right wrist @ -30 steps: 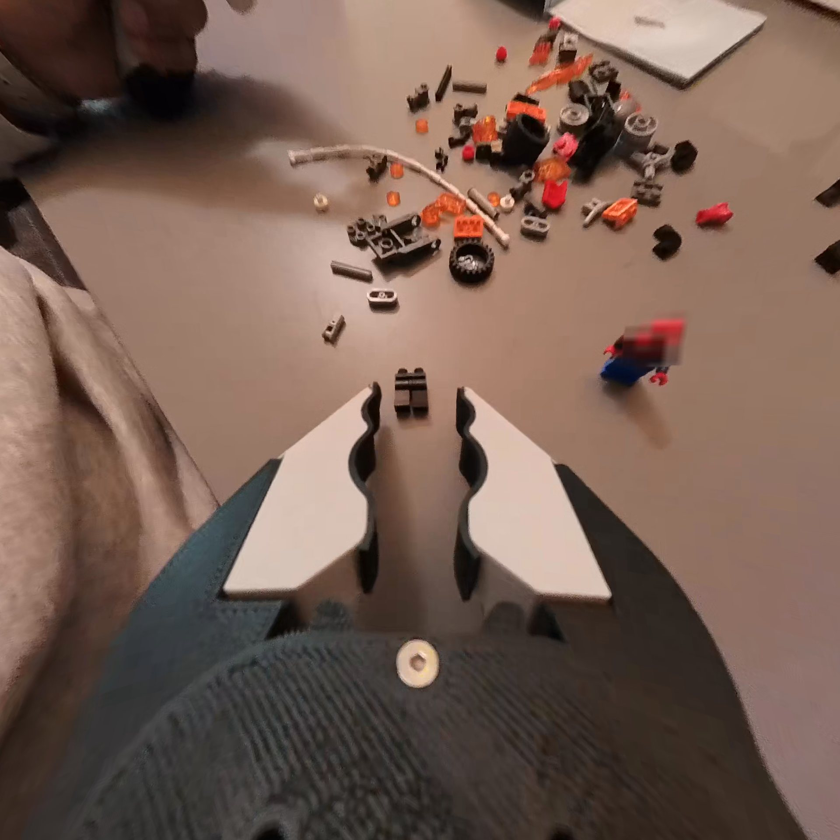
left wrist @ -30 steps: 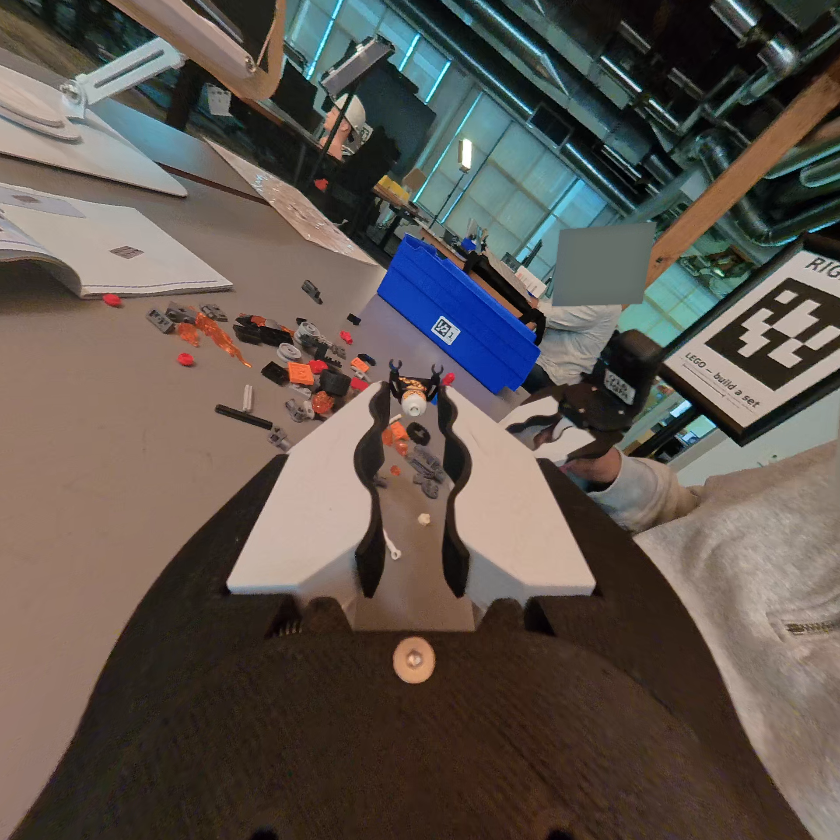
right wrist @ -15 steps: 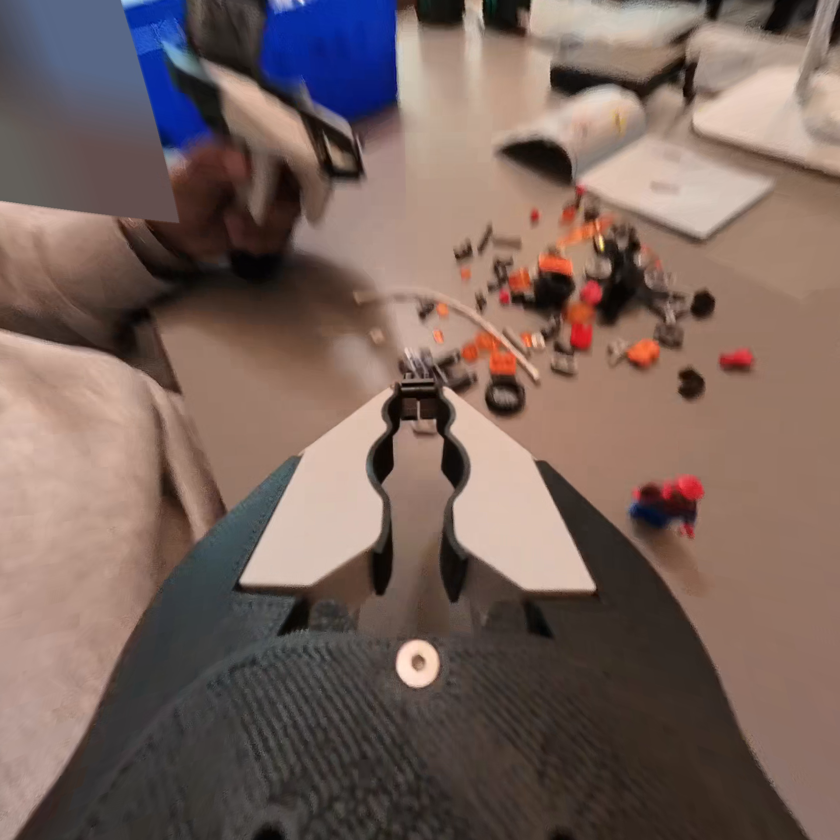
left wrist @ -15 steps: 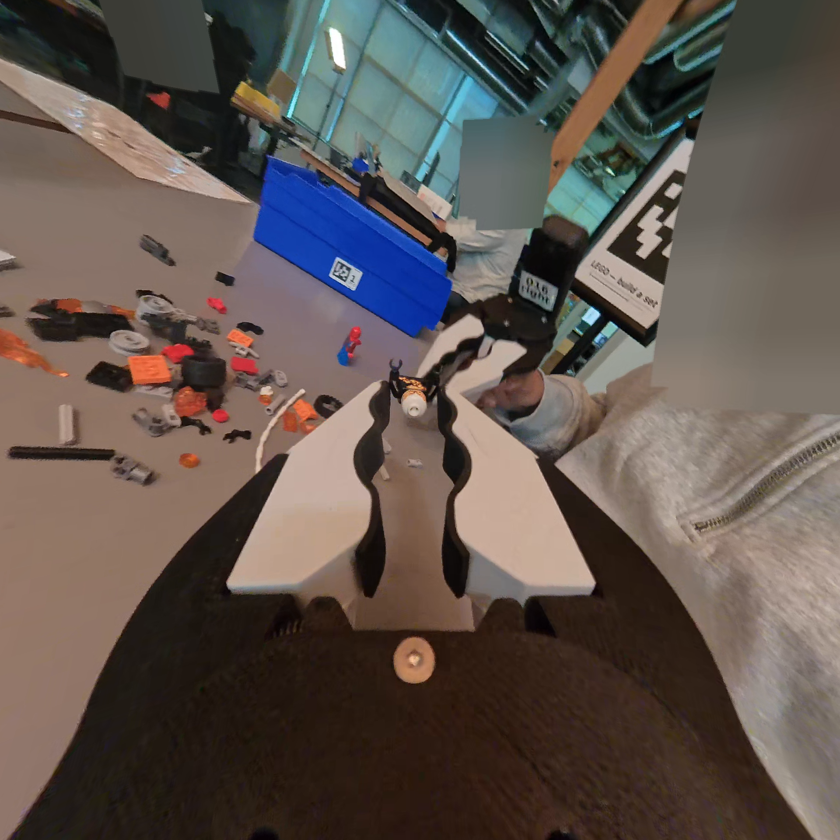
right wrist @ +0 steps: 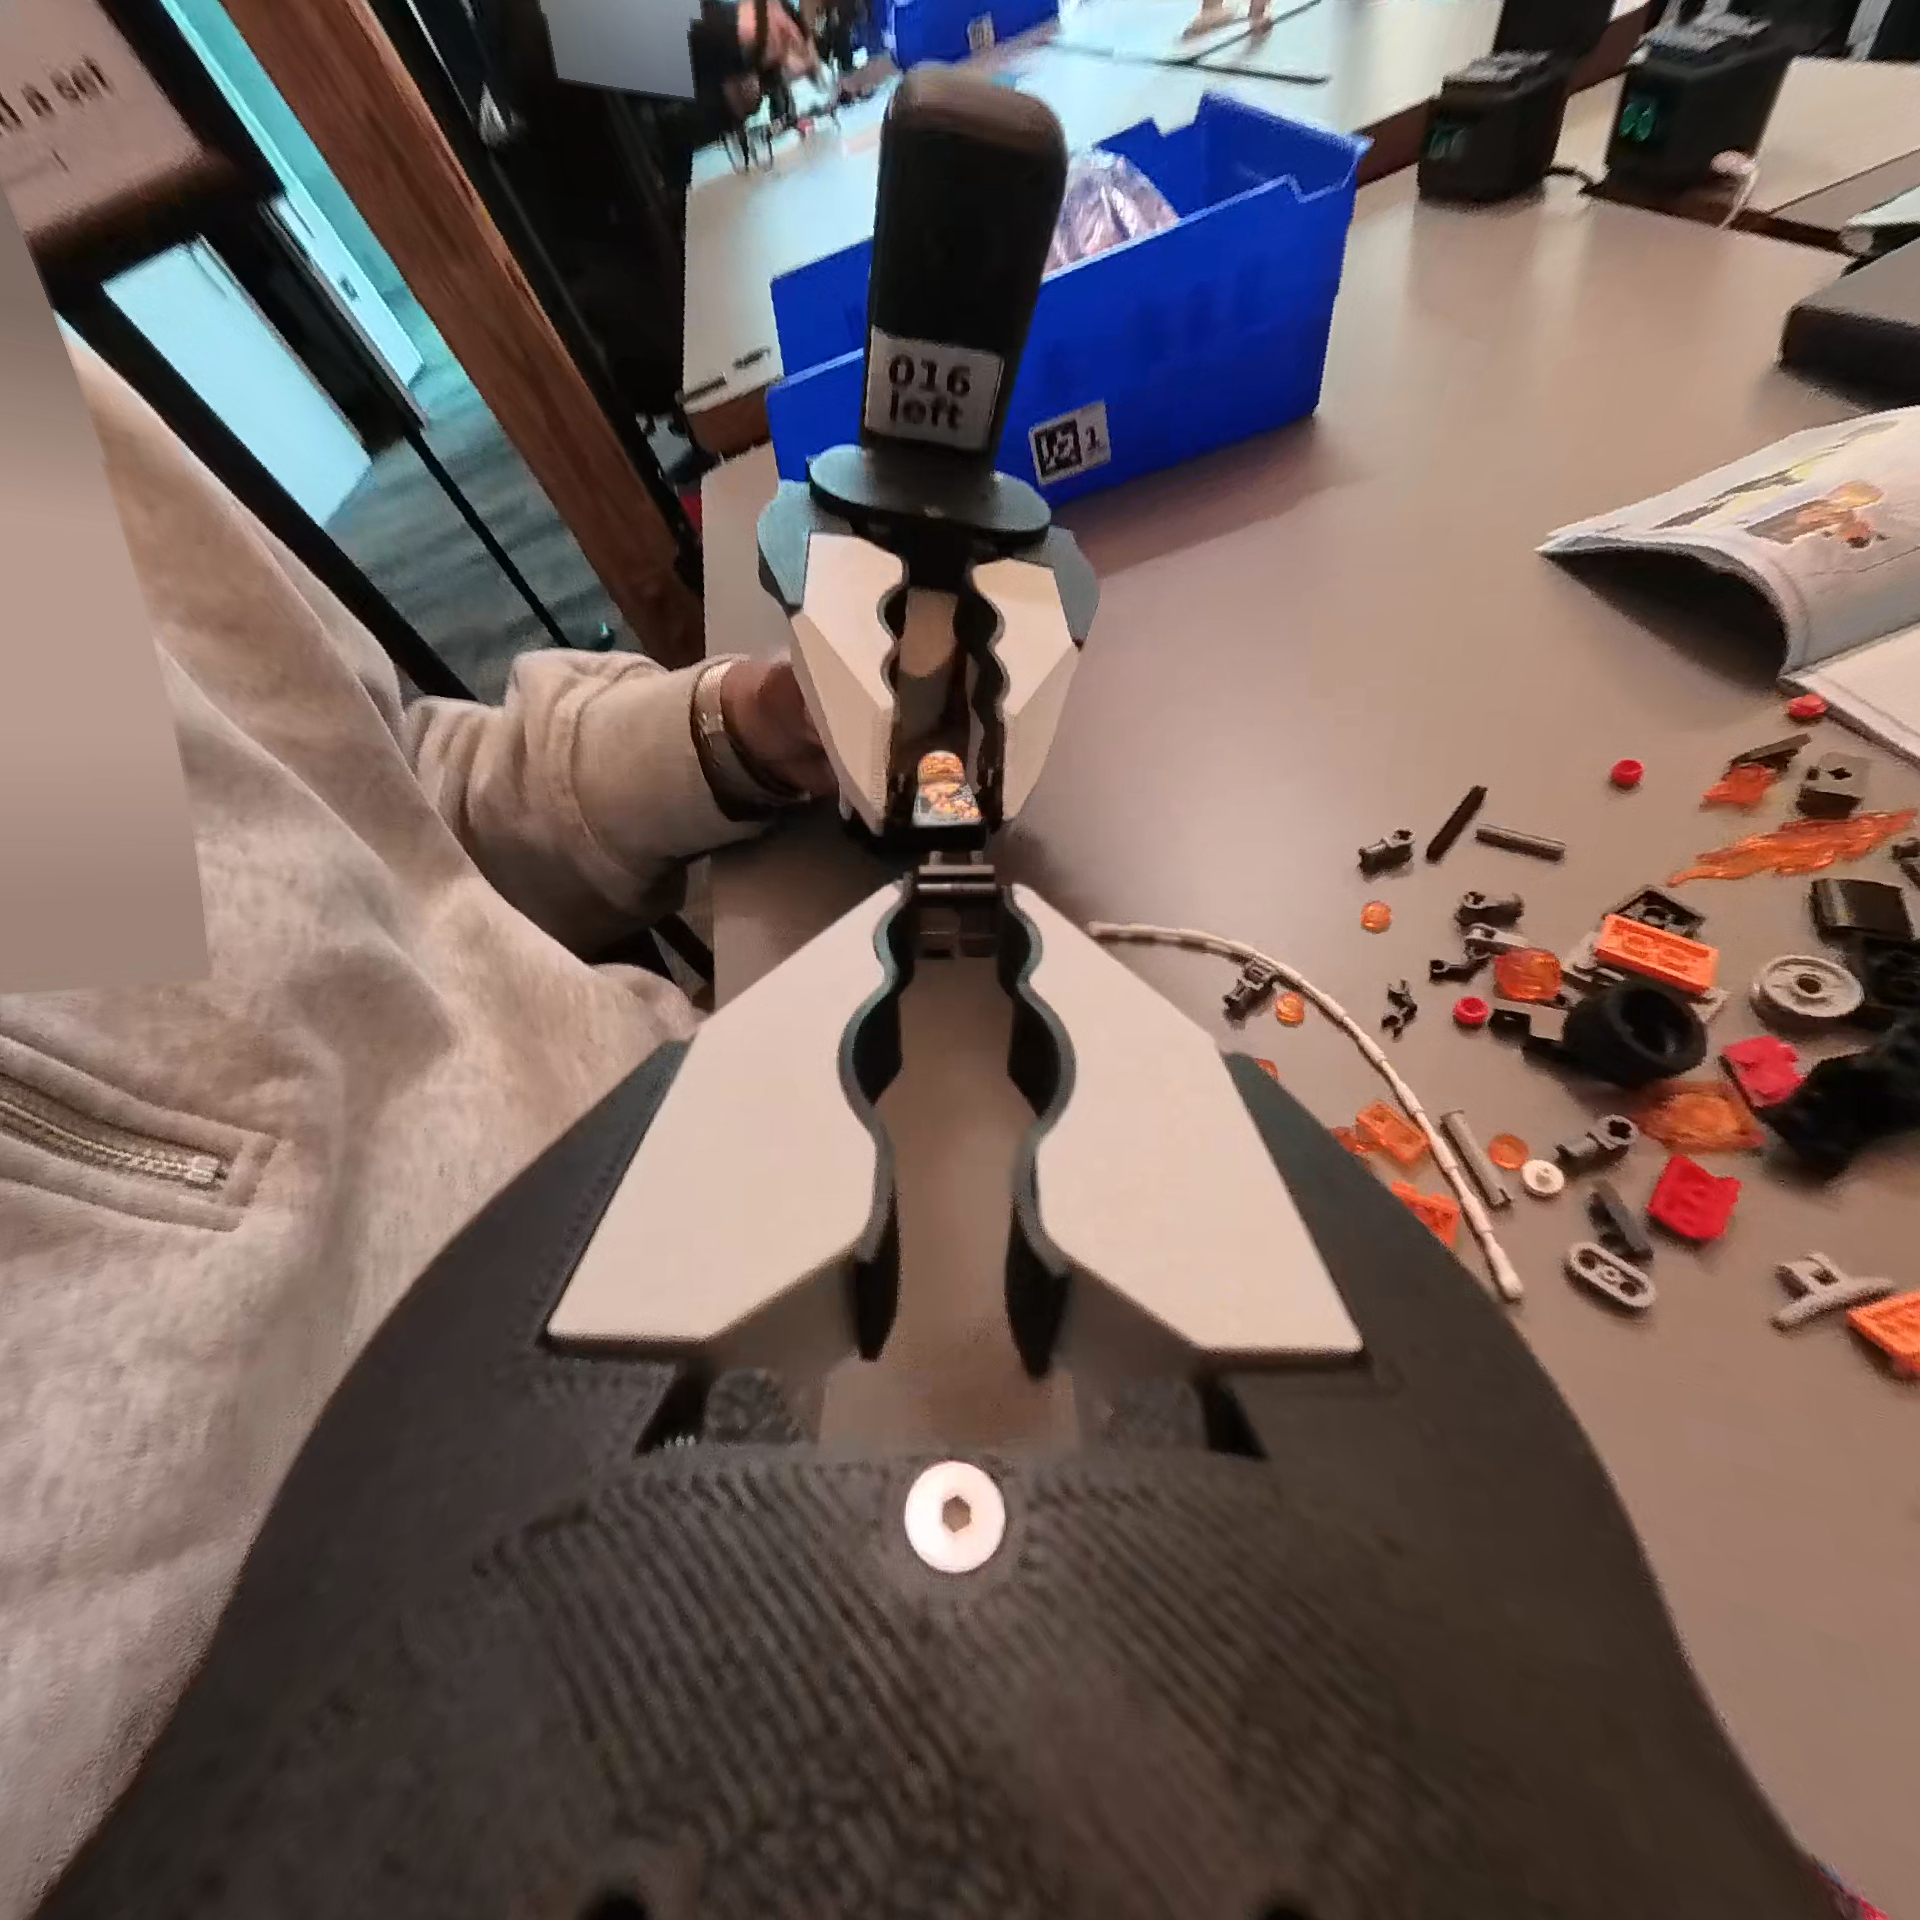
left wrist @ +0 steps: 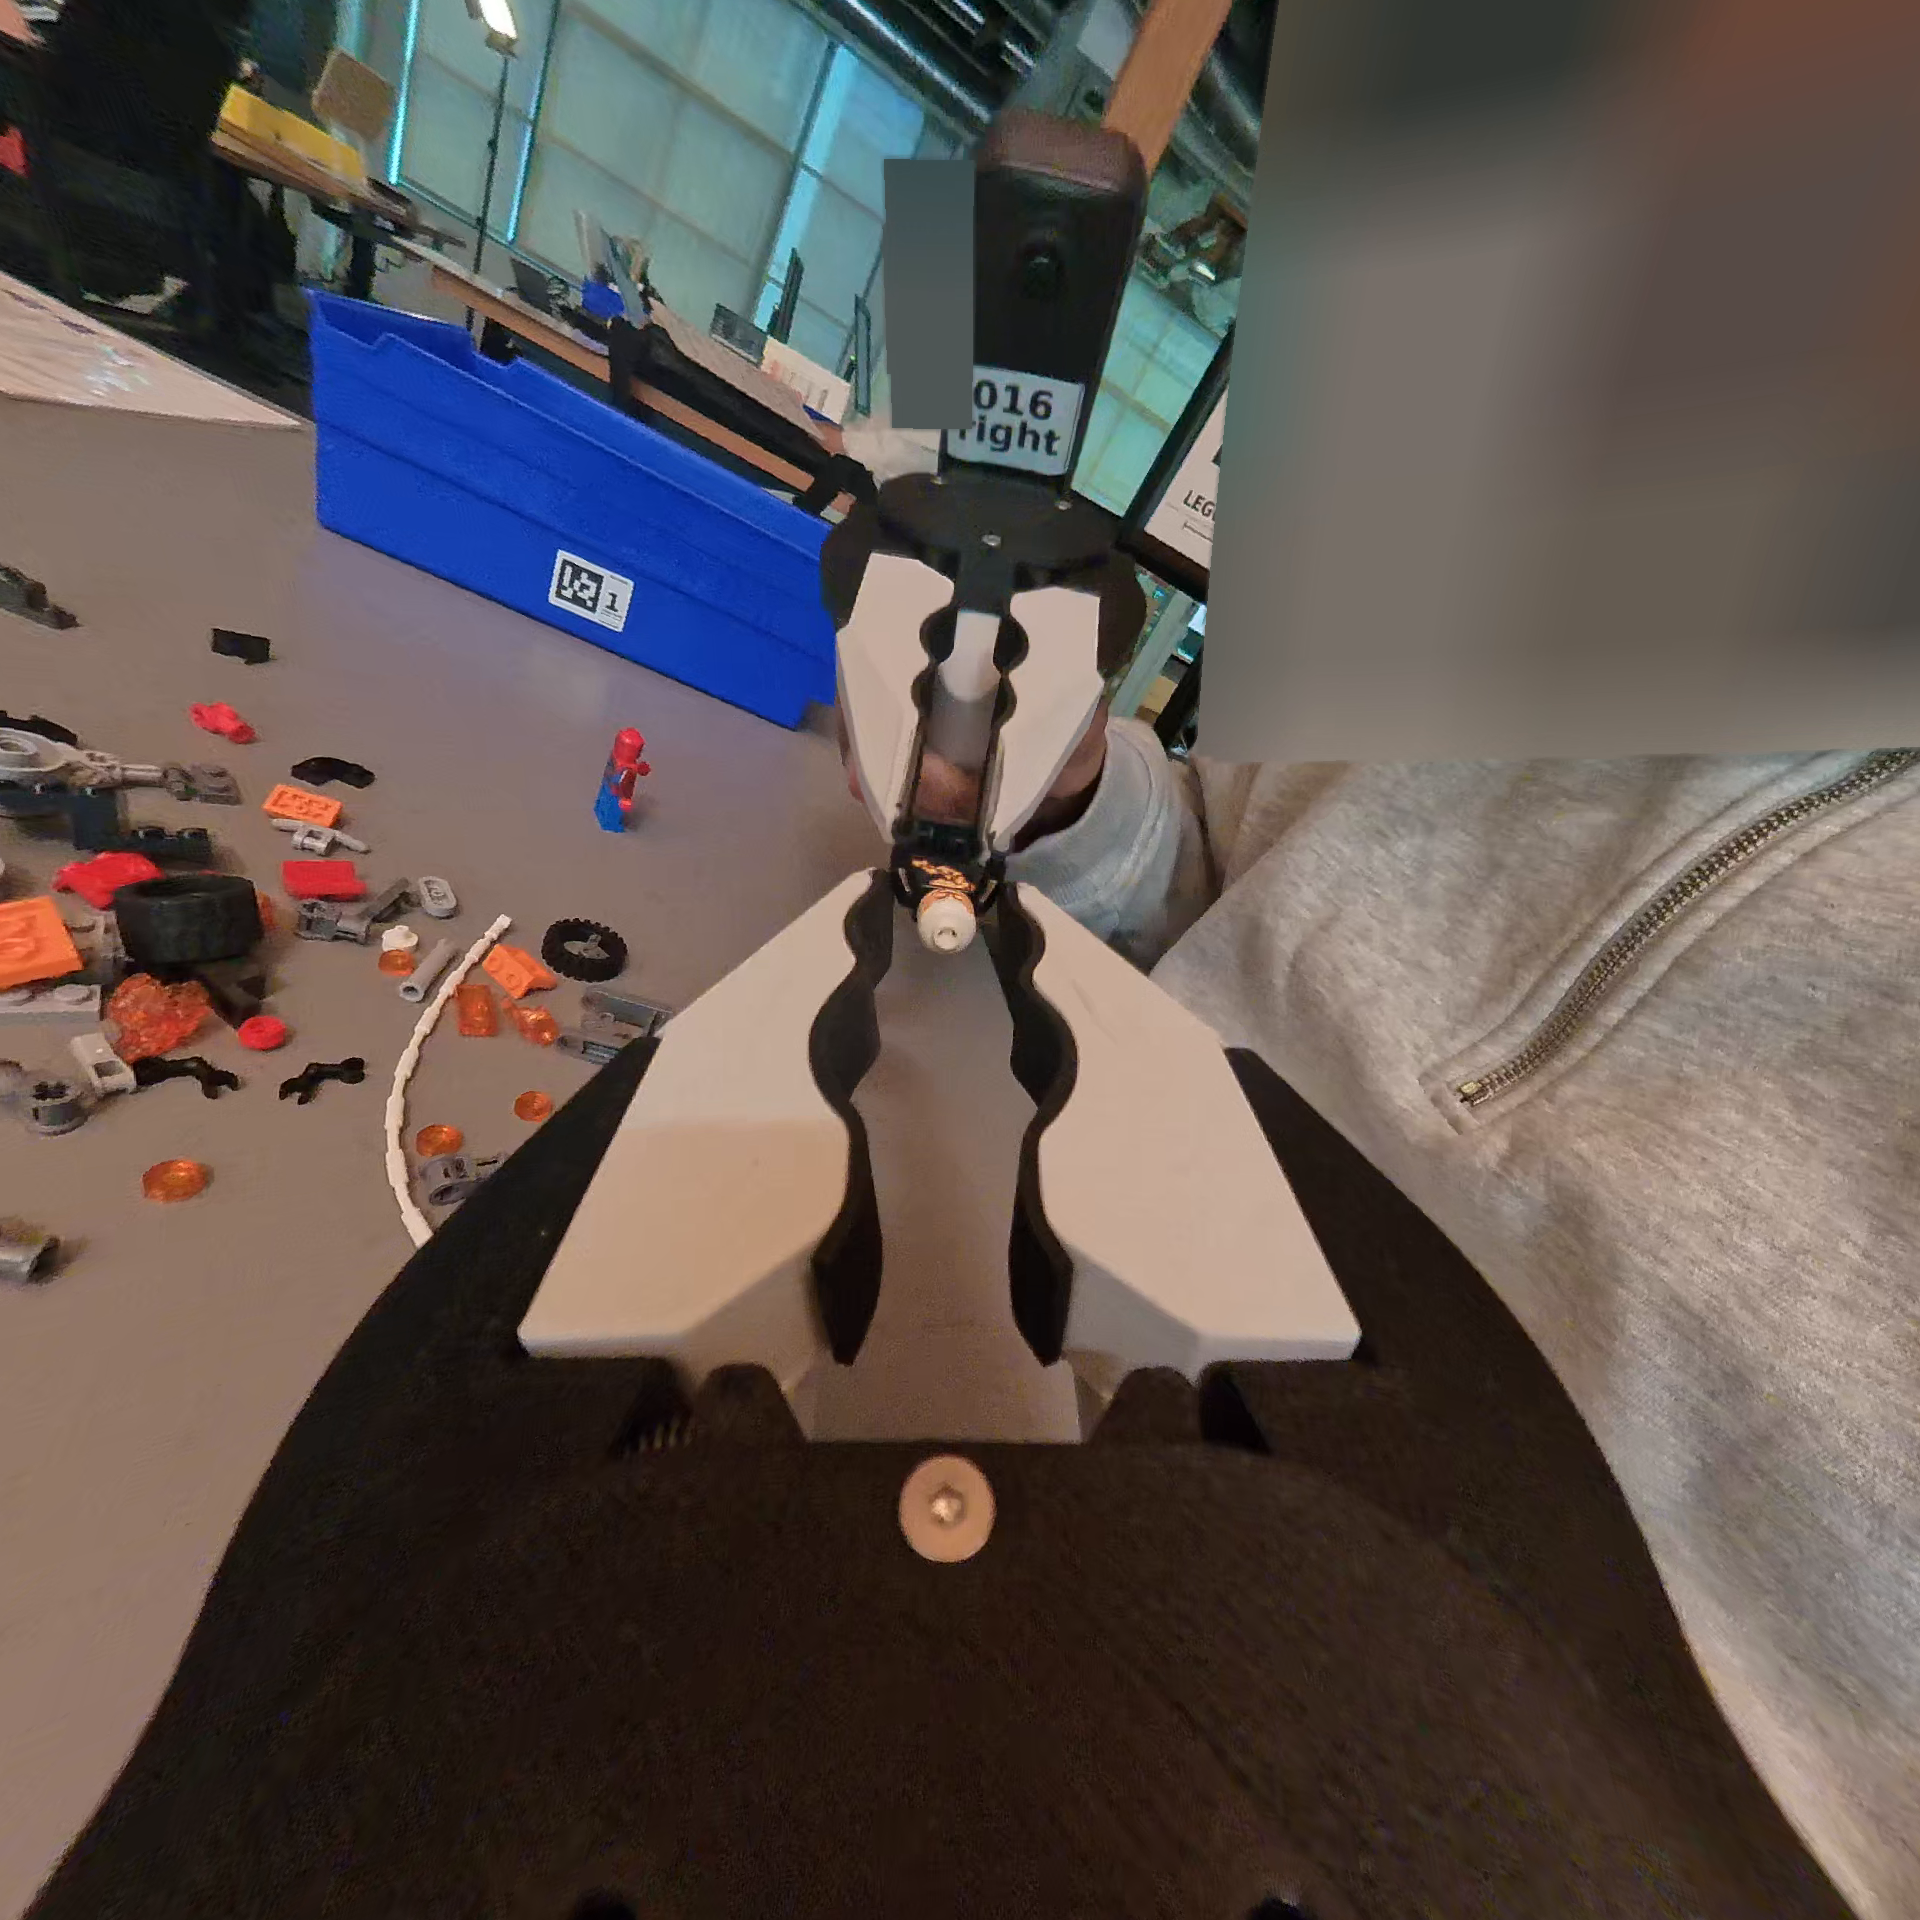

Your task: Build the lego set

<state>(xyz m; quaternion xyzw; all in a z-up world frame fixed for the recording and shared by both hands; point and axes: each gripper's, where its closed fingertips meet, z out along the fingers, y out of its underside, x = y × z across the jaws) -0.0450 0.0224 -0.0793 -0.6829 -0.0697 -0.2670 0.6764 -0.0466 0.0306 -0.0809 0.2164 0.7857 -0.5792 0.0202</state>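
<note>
Tip to tip above the matte grey table, the left gripper pinches a small black minifigure torso with orange print and a pale round neck stud, while the right gripper clamps glossy black minifigure legs. Loose orange, red and black bricks lie scattered beside them.

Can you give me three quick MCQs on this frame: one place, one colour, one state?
1. The small red-and-blue minifigure stands:
A. inside the bin
B. on the table before the blue bin
C. on the booklet

2. The loose tyre among the parts is:
A. black
B. white
C. blue

3. The right gripper is:
A. wide open
B. out of view
C. shut on black leg piece

Answers: B, it stands on bare tabletop near the bin; A, plainly black; C, the gripper's tips pinch the piece facing the left gripper.
</note>
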